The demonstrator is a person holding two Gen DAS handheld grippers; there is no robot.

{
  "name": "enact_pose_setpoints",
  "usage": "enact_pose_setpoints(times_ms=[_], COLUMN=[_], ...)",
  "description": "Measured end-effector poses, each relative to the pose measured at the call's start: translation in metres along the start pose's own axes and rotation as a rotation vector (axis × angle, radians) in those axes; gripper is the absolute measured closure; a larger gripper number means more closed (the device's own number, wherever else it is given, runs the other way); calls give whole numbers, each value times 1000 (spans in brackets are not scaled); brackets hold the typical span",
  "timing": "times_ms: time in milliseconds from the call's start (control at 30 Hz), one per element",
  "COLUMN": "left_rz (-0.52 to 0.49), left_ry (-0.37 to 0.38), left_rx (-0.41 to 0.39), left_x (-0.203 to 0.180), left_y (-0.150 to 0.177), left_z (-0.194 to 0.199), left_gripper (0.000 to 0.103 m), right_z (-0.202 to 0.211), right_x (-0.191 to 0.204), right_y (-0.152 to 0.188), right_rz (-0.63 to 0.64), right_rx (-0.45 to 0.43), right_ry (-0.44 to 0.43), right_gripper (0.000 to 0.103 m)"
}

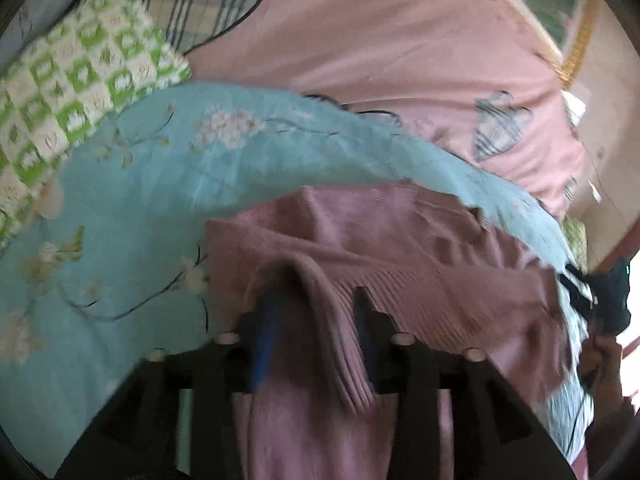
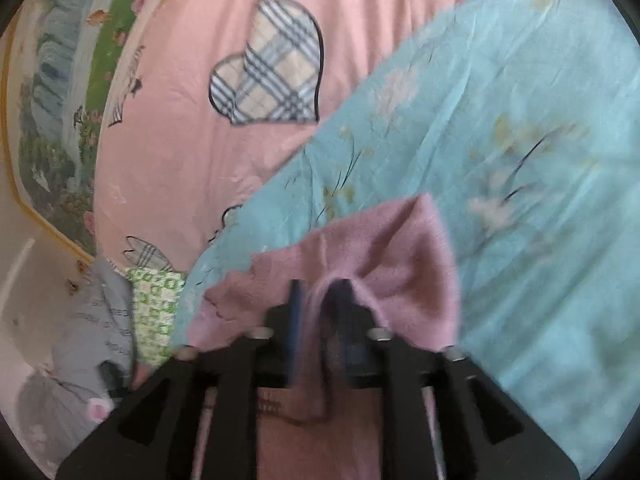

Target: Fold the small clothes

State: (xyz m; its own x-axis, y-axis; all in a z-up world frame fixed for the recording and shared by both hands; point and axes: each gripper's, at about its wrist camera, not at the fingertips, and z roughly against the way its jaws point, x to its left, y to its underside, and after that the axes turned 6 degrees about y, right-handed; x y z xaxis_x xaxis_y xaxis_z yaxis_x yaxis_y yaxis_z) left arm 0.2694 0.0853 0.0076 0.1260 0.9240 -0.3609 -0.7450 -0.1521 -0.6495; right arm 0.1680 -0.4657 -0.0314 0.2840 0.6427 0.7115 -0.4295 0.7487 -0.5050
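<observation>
A mauve-pink knit garment (image 1: 400,240) lies crumpled on a light blue floral sheet (image 1: 160,180). In the left wrist view my left gripper (image 1: 316,300) stands open, its fingers either side of a raised ribbed fold that drapes loosely between them. In the right wrist view the same pink garment (image 2: 380,248) lies on the blue sheet (image 2: 500,160). My right gripper (image 2: 320,300) is open too, with a thin ridge of the knit hanging between its fingers. Both views are blurred. The near part of the garment is hidden under the grippers.
The blue sheet lies over a pink bedcover (image 1: 380,40) with plaid heart patches (image 2: 268,64). A green-and-white checked pillow (image 1: 72,80) sits at the left. A grey printed cloth (image 2: 92,328) lies off the bed's edge. A hand (image 1: 604,364) shows at the right edge.
</observation>
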Motion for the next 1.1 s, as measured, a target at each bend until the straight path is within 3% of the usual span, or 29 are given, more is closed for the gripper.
enact_pose_setpoints(times_ms=[100, 167, 233, 300, 367, 400, 433, 467, 600, 667, 800, 867, 933, 1000, 1100], left_rz=[-132, -212, -252, -296, -323, -310, -288, -267, -217, -164, 4, 39, 27, 10, -9], left_ry=[107, 190, 222, 195, 103, 93, 92, 97, -61, -151, -187, -203, -173, -165, -74], left_rx=[40, 90, 149, 228, 289, 301, 304, 293, 206, 149, 89, 81, 59, 38, 43], left_x=[-48, -87, -112, -129, -129, -124, -117, -110, -81, -62, -26, -20, -24, -33, -51], left_y=[23, 43, 55, 62, 57, 50, 41, 29, -26, -56, -94, -96, -86, -71, -32], left_z=[19, 14, -2, -31, -65, -74, -81, -85, -106, -119, -129, -122, -107, -87, -55], left_gripper=[62, 59, 58, 57, 59, 68, 80, 81, 75, 77, 77, 76, 66, 62, 59], right_z=[29, 29, 15, -8, -33, -46, -57, -70, -103, -110, -94, -77, -59, -36, -16], right_x=[23, 53, 91, 124, 143, 147, 147, 141, 102, 84, 64, 54, 51, 51, 61], right_y=[12, 33, 66, 99, 119, 122, 118, 106, 49, 22, -14, -20, -19, -9, 17], right_rz=[104, 220, 385, 544, 660, 699, 699, 662, 498, 395, 221, 135, 89, 119, 179], right_rx=[-64, 6, 136, 277, 378, 399, 410, 417, 340, 267, 28, -37, -59, -57, -12], right_ry=[15, -60, -120, -145, -106, -67, -40, -19, 143, 155, 223, 226, 197, 173, 124], right_gripper=[60, 60, 60, 60, 60, 60, 60, 60, 64, 68, 65, 65, 64, 63, 59])
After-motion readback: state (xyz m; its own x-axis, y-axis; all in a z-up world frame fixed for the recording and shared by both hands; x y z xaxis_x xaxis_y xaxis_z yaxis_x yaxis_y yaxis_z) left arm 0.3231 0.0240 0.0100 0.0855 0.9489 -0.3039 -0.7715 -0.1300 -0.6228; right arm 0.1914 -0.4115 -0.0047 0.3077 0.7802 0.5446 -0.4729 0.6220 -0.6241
